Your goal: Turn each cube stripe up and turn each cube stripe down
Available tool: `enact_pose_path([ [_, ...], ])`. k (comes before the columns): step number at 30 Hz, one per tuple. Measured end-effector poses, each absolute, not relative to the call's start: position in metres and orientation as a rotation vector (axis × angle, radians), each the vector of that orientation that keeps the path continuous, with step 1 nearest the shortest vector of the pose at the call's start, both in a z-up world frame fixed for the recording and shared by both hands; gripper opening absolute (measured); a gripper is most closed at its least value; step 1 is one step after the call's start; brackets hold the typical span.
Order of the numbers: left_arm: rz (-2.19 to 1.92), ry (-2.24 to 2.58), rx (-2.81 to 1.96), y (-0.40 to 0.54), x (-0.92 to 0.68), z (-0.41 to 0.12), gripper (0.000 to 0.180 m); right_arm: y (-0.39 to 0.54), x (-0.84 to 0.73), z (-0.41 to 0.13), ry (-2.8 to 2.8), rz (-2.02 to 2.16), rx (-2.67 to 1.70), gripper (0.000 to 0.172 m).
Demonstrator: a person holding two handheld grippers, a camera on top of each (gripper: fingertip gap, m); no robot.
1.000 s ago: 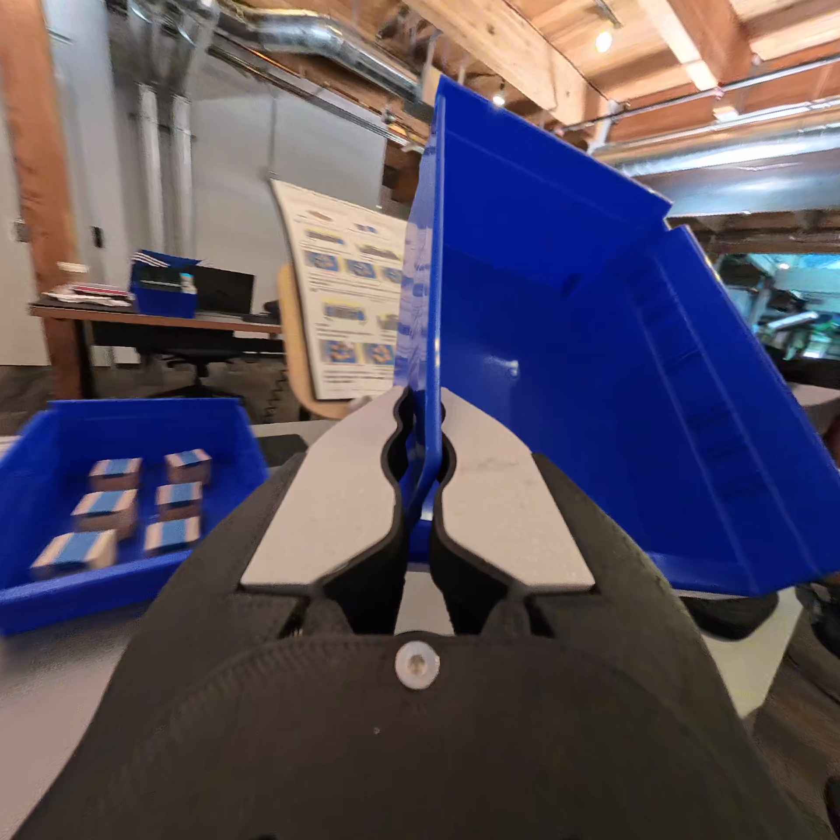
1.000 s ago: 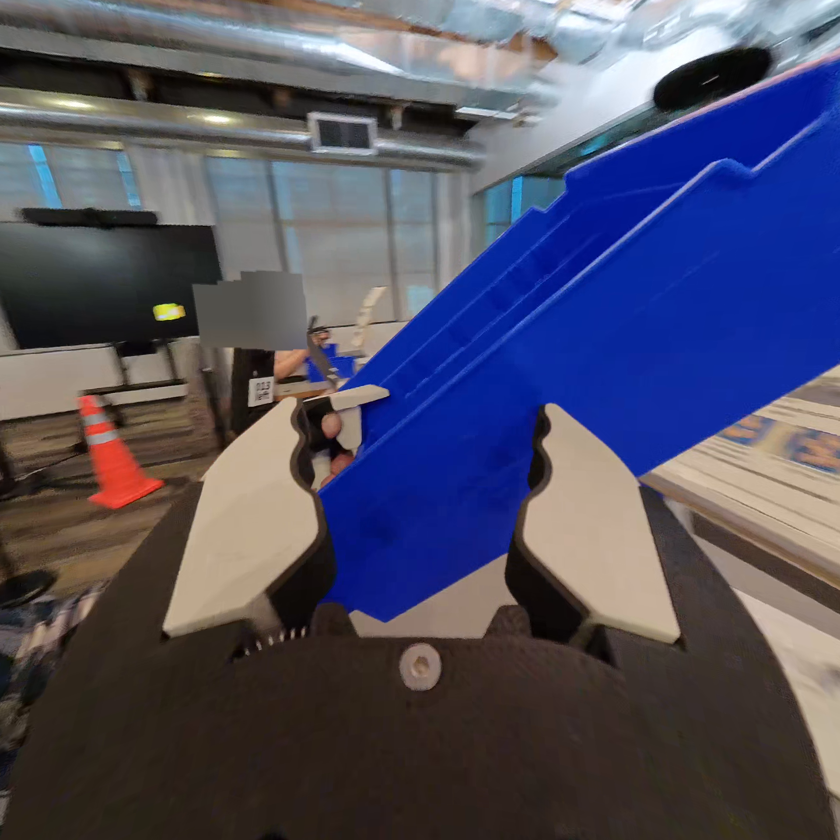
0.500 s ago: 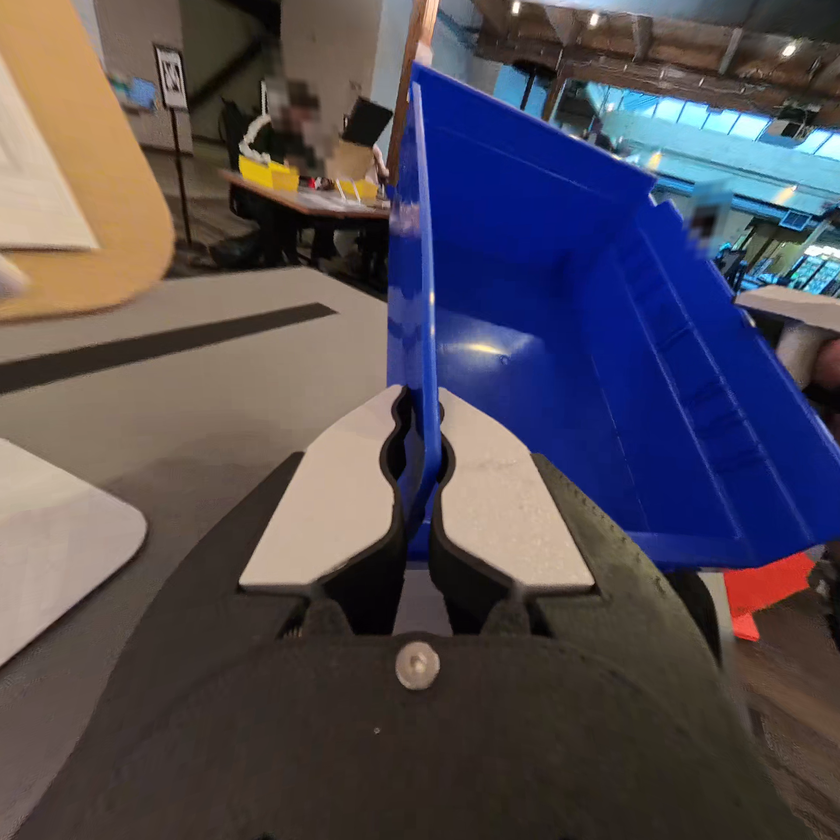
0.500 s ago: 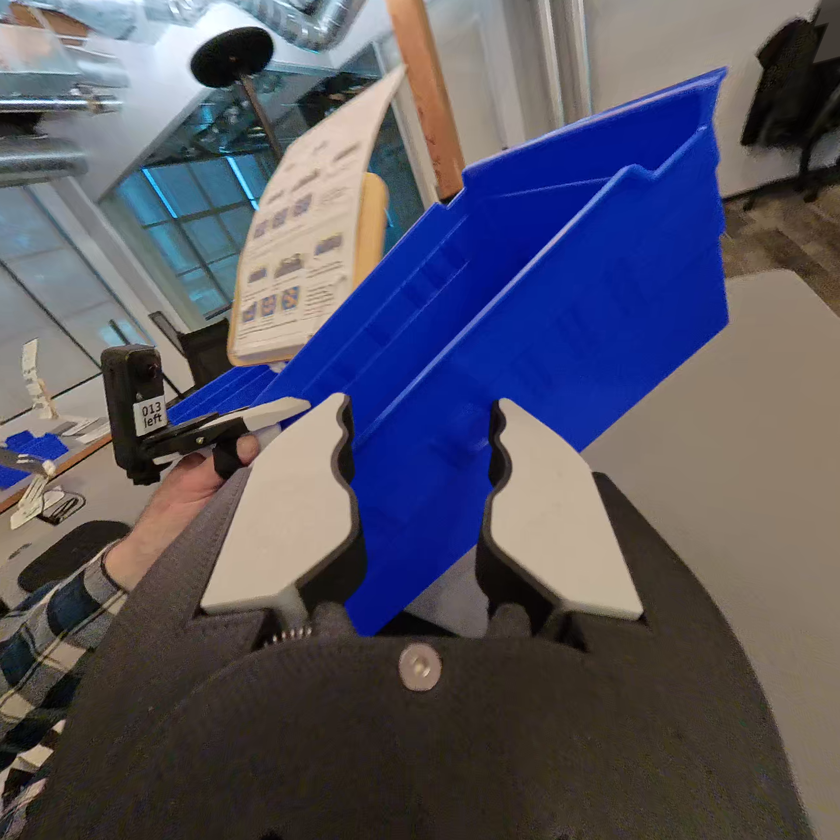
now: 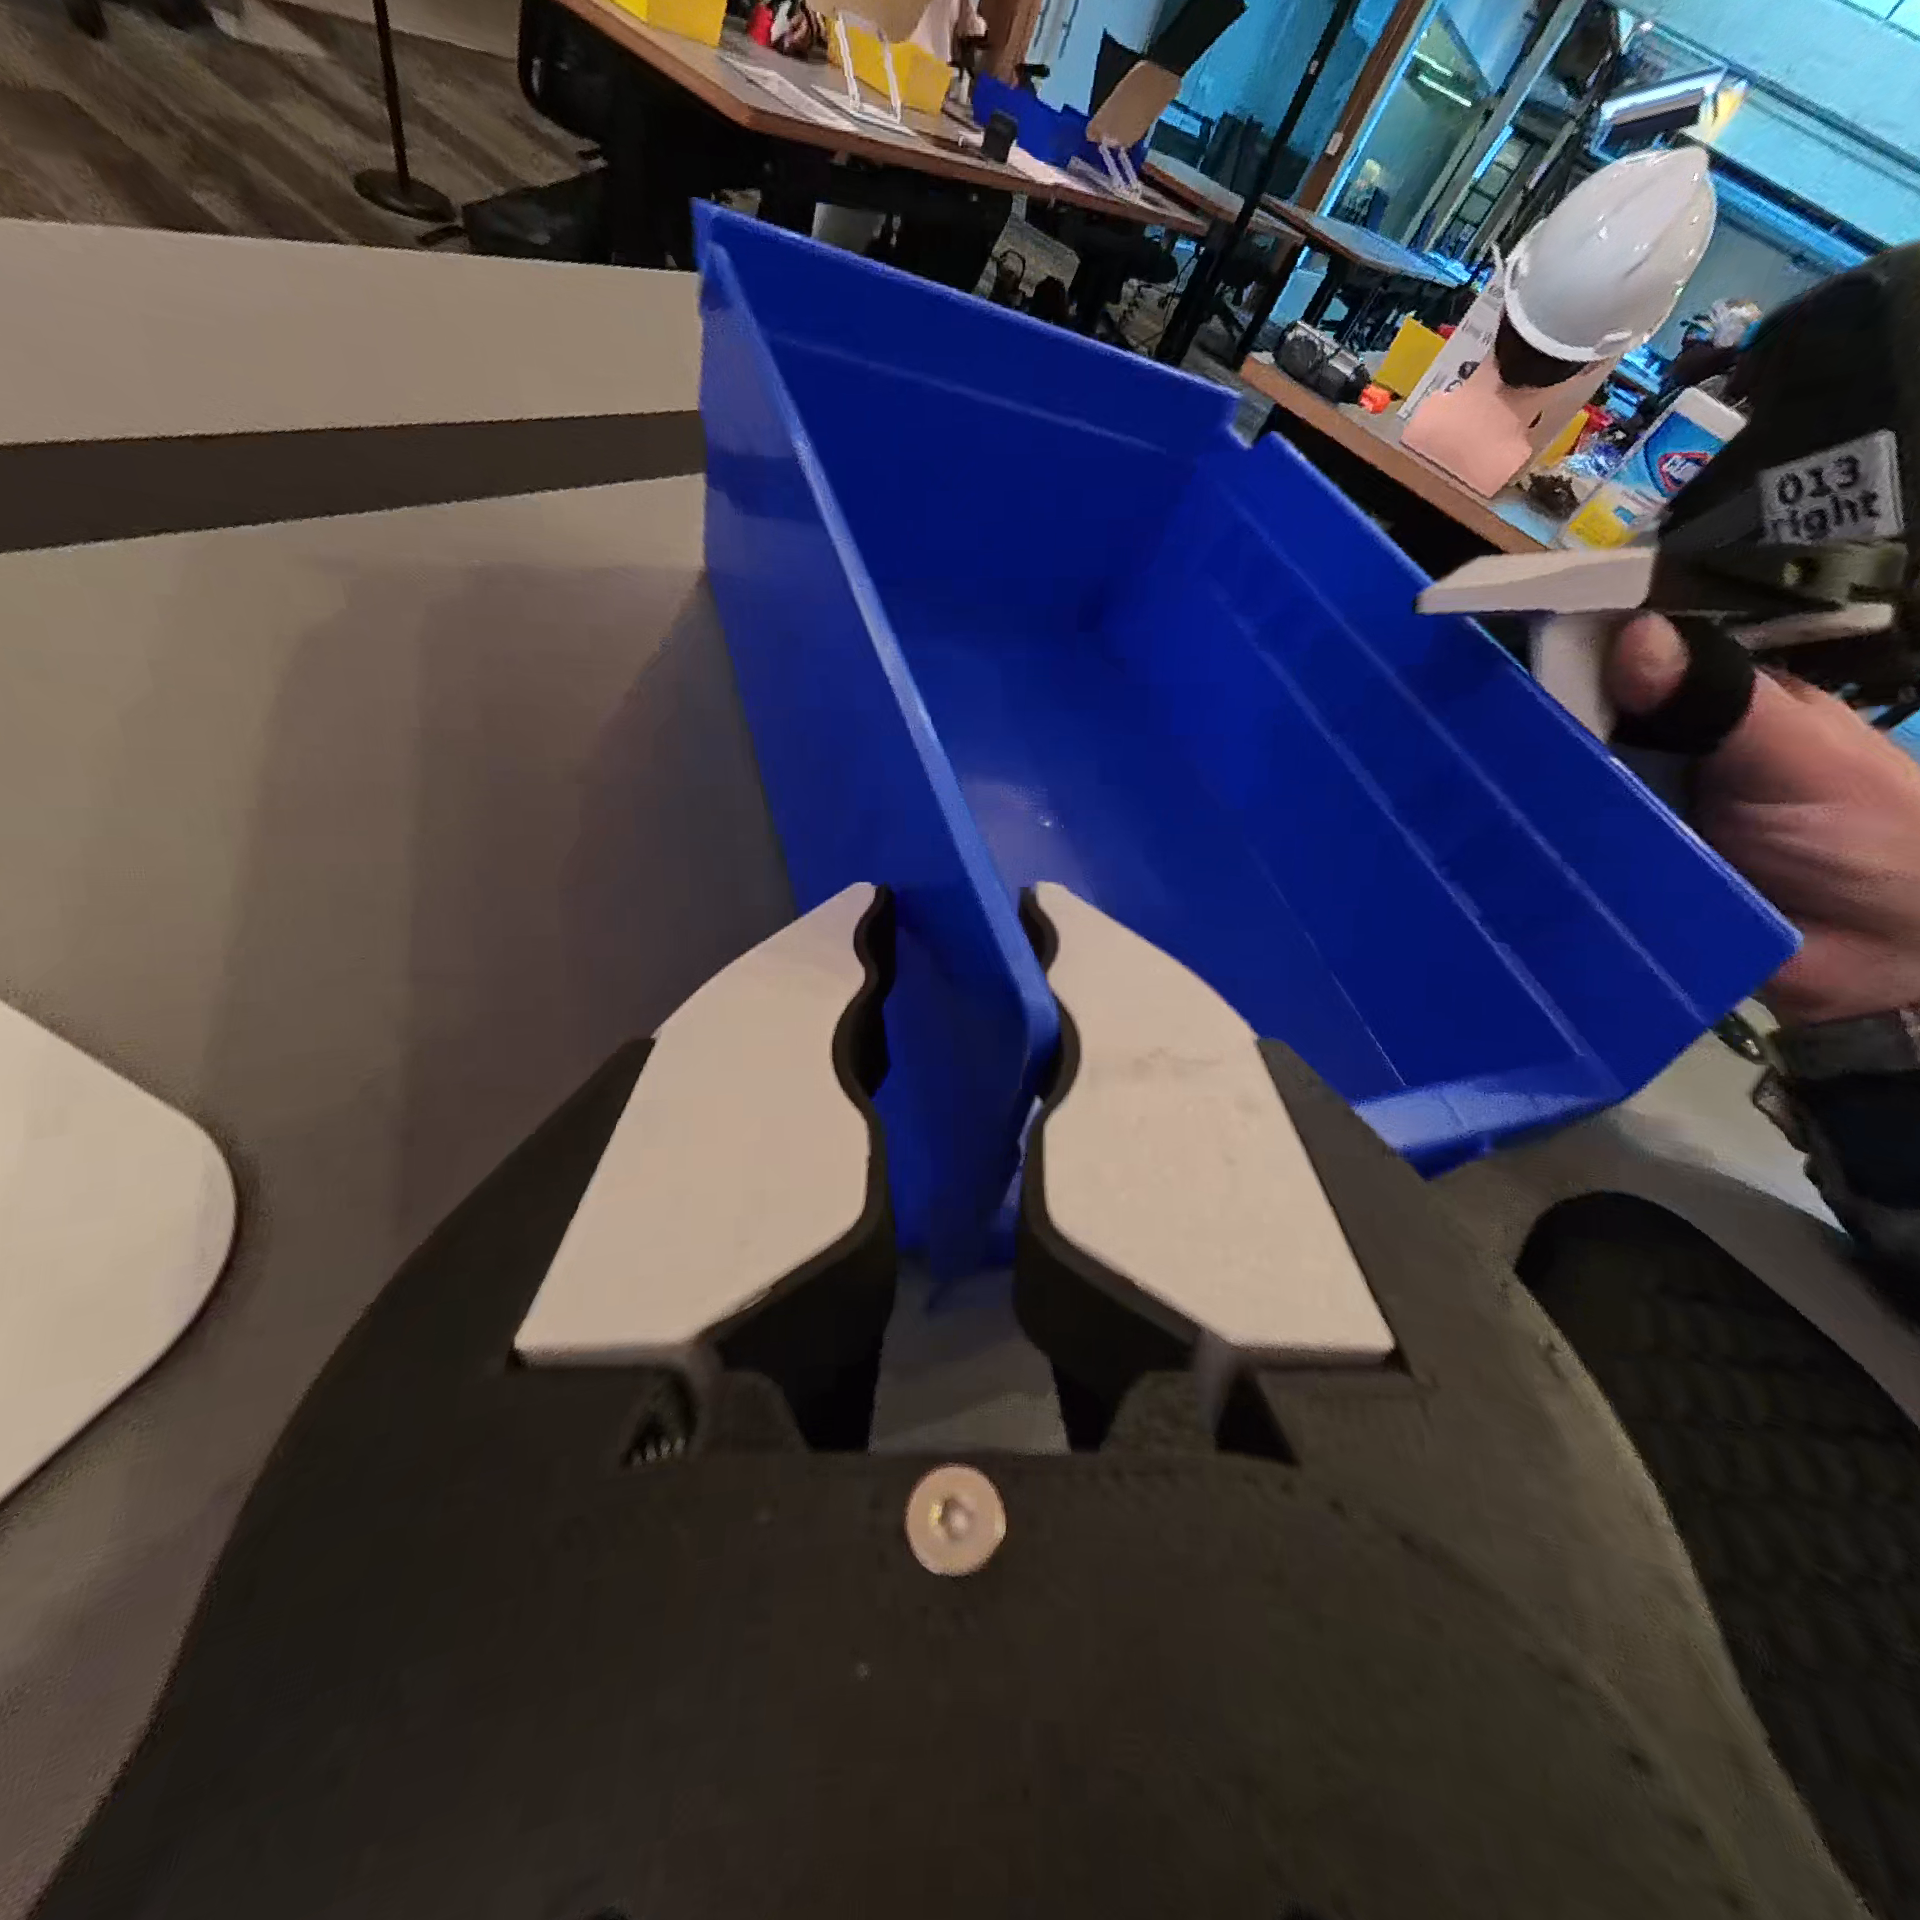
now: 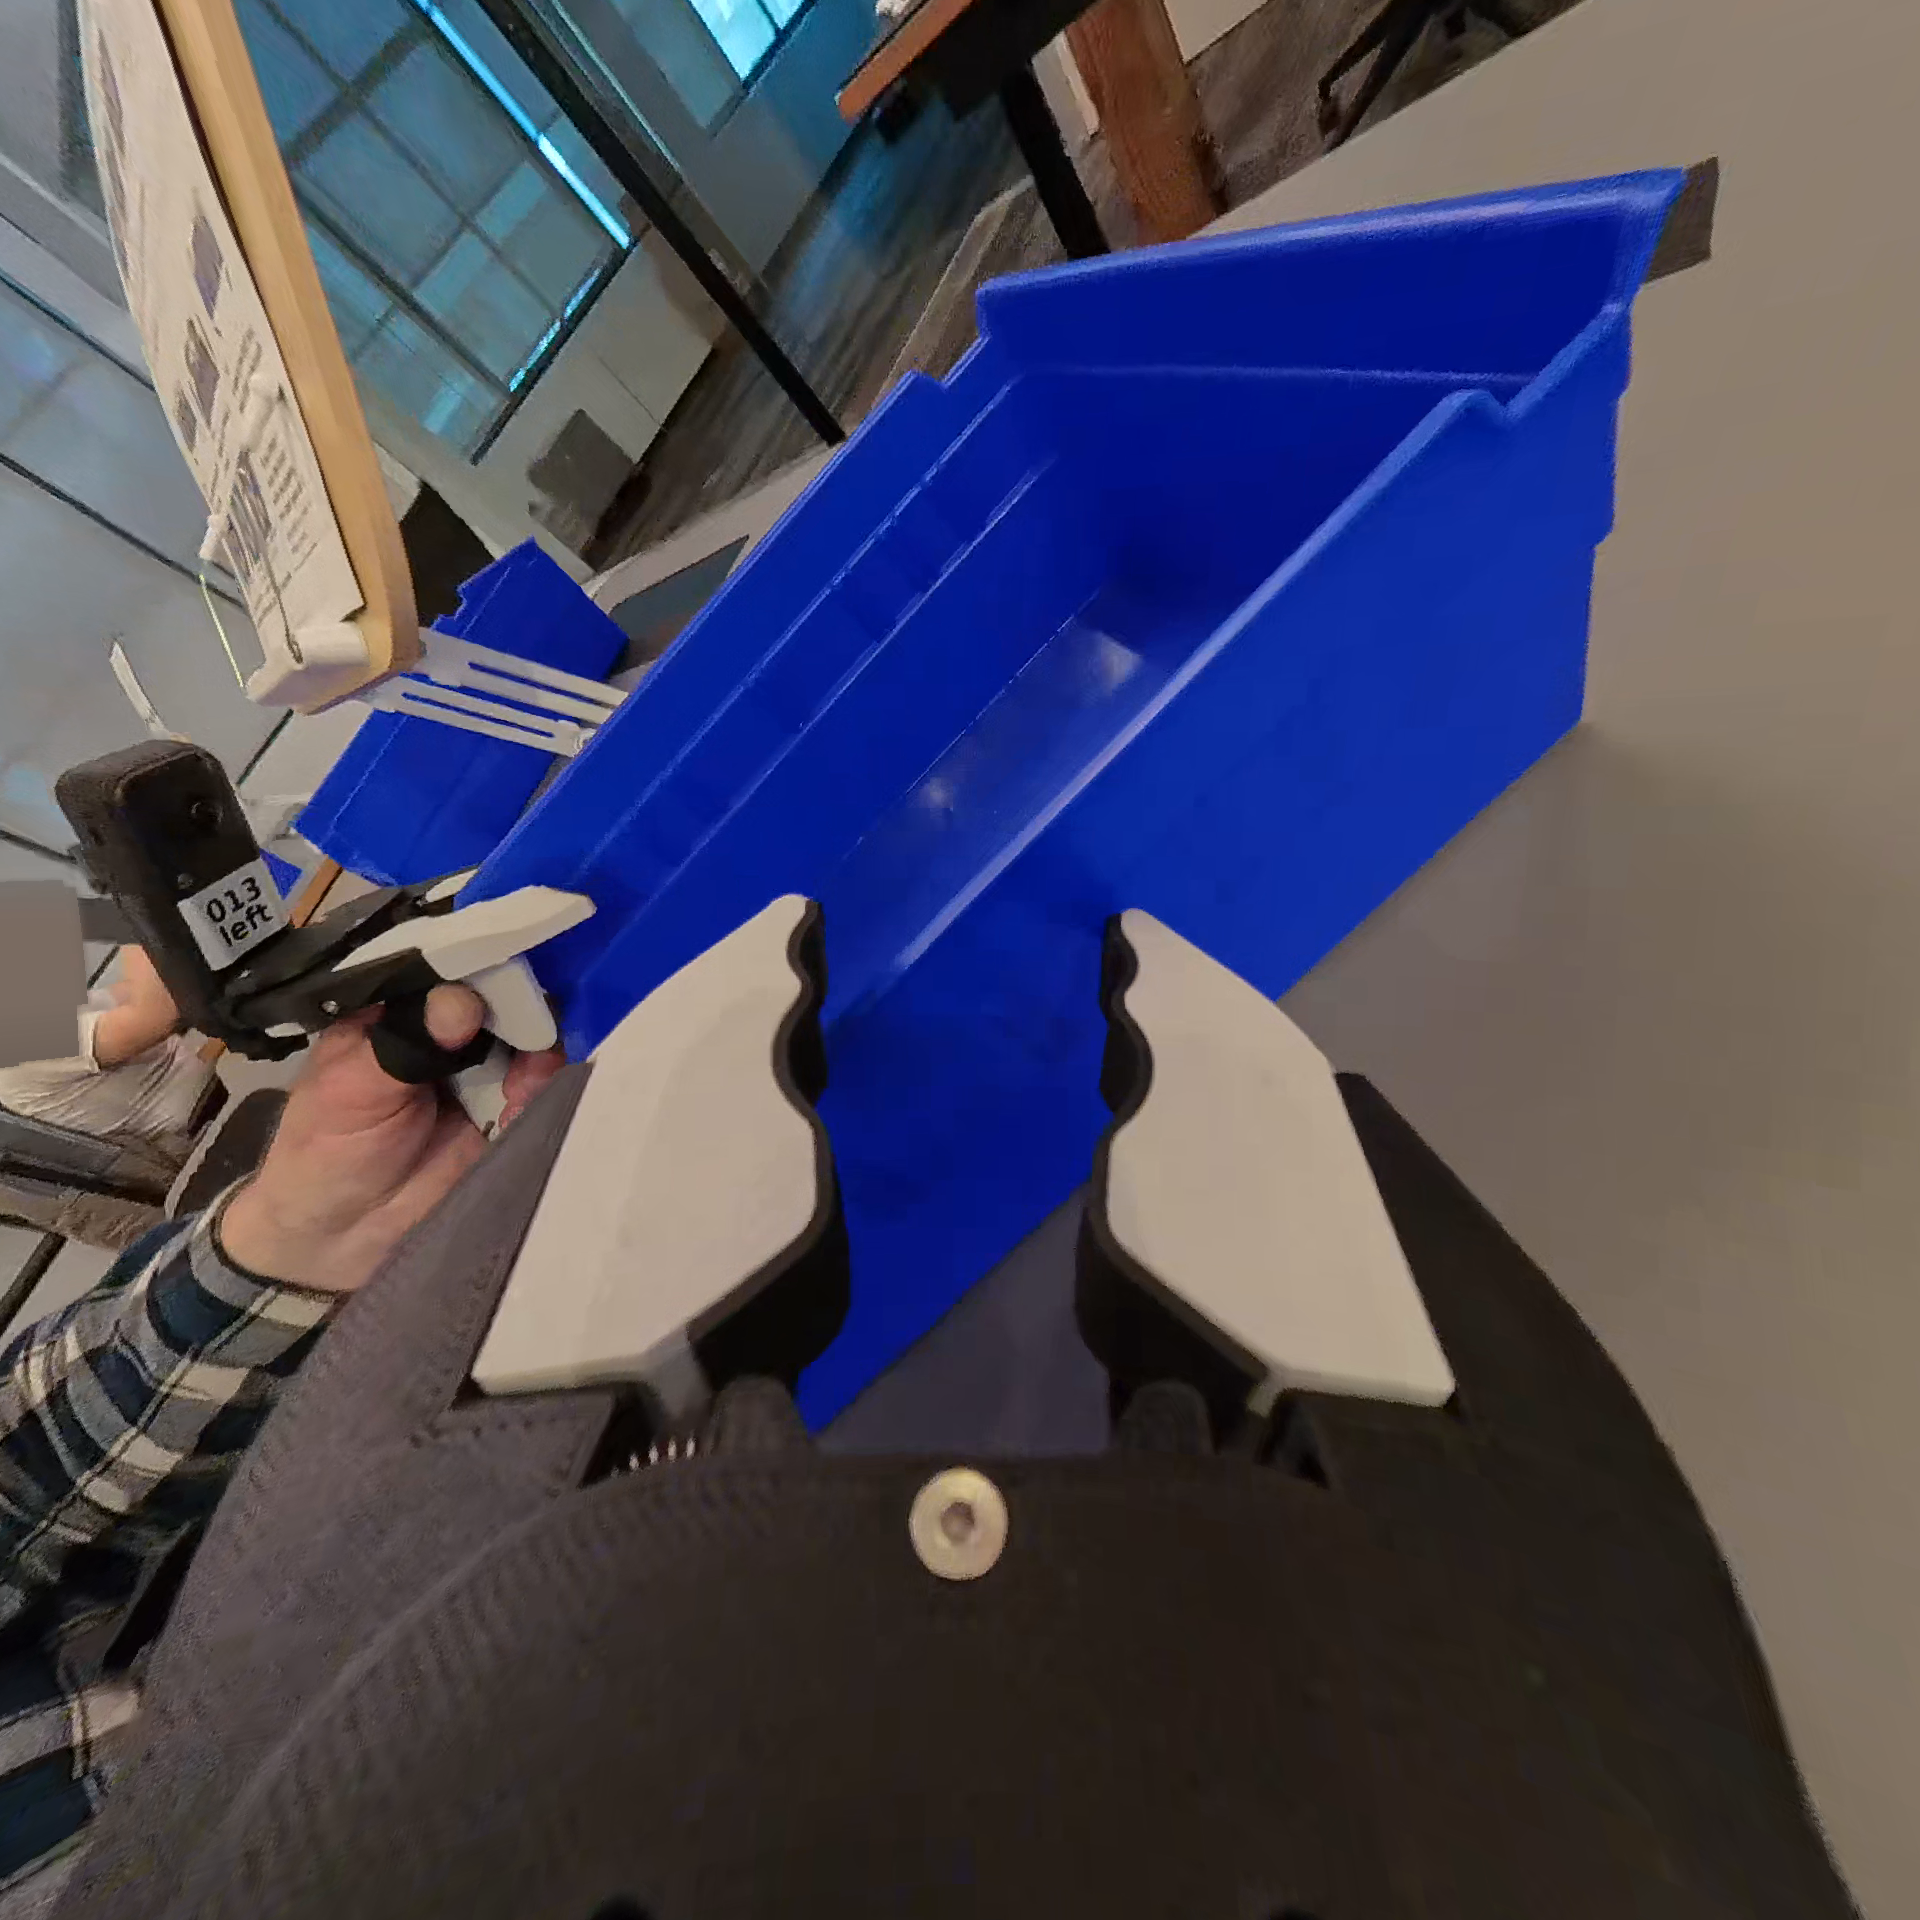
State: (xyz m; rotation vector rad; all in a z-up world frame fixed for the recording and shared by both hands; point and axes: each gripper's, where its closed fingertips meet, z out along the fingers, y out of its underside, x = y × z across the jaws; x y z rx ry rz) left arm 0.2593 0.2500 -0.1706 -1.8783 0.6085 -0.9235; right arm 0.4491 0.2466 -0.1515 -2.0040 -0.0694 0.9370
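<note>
The work surface is a grey table (image 5: pixel 343 748) with a matte top, crossed by a dark band (image 5: pixel 312 473) along its far part; a white rounded panel (image 5: pixel 94 1226) lies at its near left edge. A blue bin (image 5: pixel 1143 665) sits on this table, open side up, its interior bare. The left gripper (image 5: pixel 956 914) straddles the bin's near side wall with its fingers parted; the right pad lies against the wall's rim, while a narrow gap shows on the left pad's side, so the wall is not clamped. The right gripper (image 6: pixel 961 925) straddles the opposite wall at the bin's corner, fingers apart, with blue plastic filling the space between them; whether the pads press on it cannot be told. A second blue bin (image 6: pixel 457 748) stands farther along the table, beside a wood-framed instruction board (image 6: pixel 260 343) on a white stand. The cubes are not visible in either view. The room is an open workshop: long wooden tables (image 5: pixel 935 114) carrying yellow trays, a white hard hat (image 5: pixel 1600 249) on a display head, glazed partitions (image 6: pixel 499 239) with dark frames, and a carpeted floor (image 5: pixel 208 104).
</note>
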Motion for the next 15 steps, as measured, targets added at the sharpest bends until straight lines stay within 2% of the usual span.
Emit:
enact_pose_path([
  [1,-0.935,0.614,-1.873,0.25,0.258,-0.171,0.025,0.249,0.449,-0.15,-0.088,0.936,-2.02,0.051],
  [2,-0.961,0.634,-1.87,0.247,0.258,-0.171,0.028,0.249,0.45,-0.145,-0.097,0.93,-2.028,0.061],
  [3,-0.98,0.655,-1.868,0.244,0.258,-0.17,0.03,0.243,0.449,-0.136,-0.104,0.911,-2.013,0.062],
  [5,-0.979,0.71,-1.832,0.235,0.252,-0.165,0.028,0.22,0.441,-0.124,-0.187,0.773,-2.021,0.065],
  [7,-0.937,0.791,-1.797,0.227,0.245,-0.163,0.026,0.186,0.422,-0.129,-0.312,0.61,-2.084,0.076],
  [8,-0.922,0.835,-1.788,0.223,0.243,-0.164,0.025,0.171,0.414,-0.135,-0.348,0.544,-2.103,0.076],
  [10,-0.909,0.865,-1.782,0.219,0.24,-0.168,0.022,0.151,0.407,-0.151,-0.382,0.372,-2.149,0.069],
  [12,-0.938,0.87,-1.797,0.215,0.245,-0.171,0.023,0.146,0.404,-0.167,-0.411,0.258,-2.169,0.046],
  [13,-0.958,0.876,-1.803,0.212,0.248,-0.171,0.02,0.149,0.404,-0.176,-0.408,0.228,-2.185,0.044],
  [15,-0.934,0.871,-1.799,0.209,0.253,-0.171,0.02,0.163,0.419,-0.184,-0.399,0.08,-2.191,0.027],
])
